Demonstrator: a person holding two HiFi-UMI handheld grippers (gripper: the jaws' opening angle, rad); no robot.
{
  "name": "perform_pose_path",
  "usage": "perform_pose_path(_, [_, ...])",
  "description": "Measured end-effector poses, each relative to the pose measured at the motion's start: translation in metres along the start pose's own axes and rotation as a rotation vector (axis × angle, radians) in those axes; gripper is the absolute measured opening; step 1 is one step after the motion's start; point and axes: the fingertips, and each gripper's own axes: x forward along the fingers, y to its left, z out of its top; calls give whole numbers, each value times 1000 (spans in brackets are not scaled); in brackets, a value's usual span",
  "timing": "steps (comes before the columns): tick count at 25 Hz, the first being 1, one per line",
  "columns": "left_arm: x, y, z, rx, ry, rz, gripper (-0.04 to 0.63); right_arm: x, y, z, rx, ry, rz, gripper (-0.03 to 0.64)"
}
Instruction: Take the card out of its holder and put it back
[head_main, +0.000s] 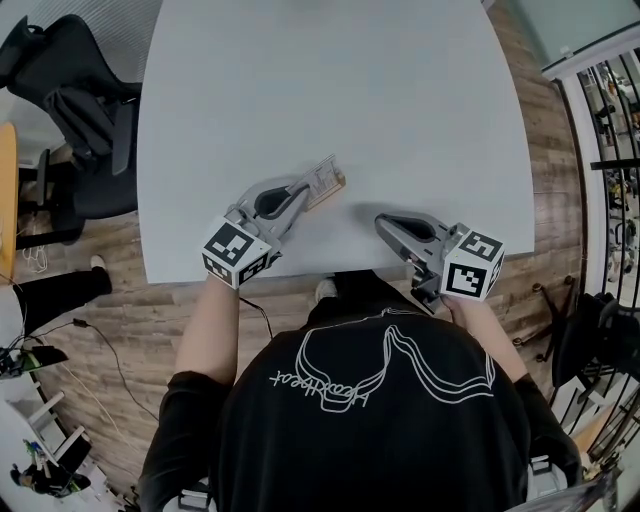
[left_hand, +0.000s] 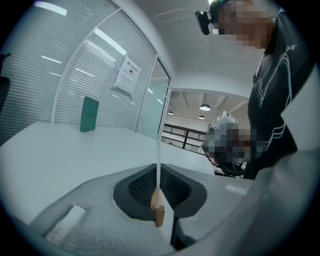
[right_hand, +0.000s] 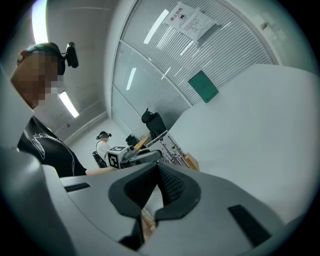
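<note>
The left gripper (head_main: 302, 196) clamps its jaws on a thin white printed card (head_main: 322, 176), which stands in a small tan wooden slotted holder (head_main: 334, 188) near the front edge of a pale grey table (head_main: 330, 80). The right gripper (head_main: 384, 222), jaws together and empty, is apart to its right.

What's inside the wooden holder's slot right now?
The card is seated in the wooden holder, seen edge-on. The left gripper has its jaws closed on the card. The wood covers the card's bottom edge, so how deep it sits cannot be seen.
</note>
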Motion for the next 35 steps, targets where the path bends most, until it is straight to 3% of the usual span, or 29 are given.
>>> perform_pose_path(27, [-41, -33, 87, 89, -132, 113, 25, -29, 37, 1, -56, -95, -11, 9])
perform_pose_path(31, [-59, -41, 101, 61, -135, 163, 25, -31, 47, 12, -81, -132, -12, 9])
perform_pose_path(35, [-80, -53, 107, -33, -146, 210, 25, -32, 63, 20, -111, -164, -1, 9])
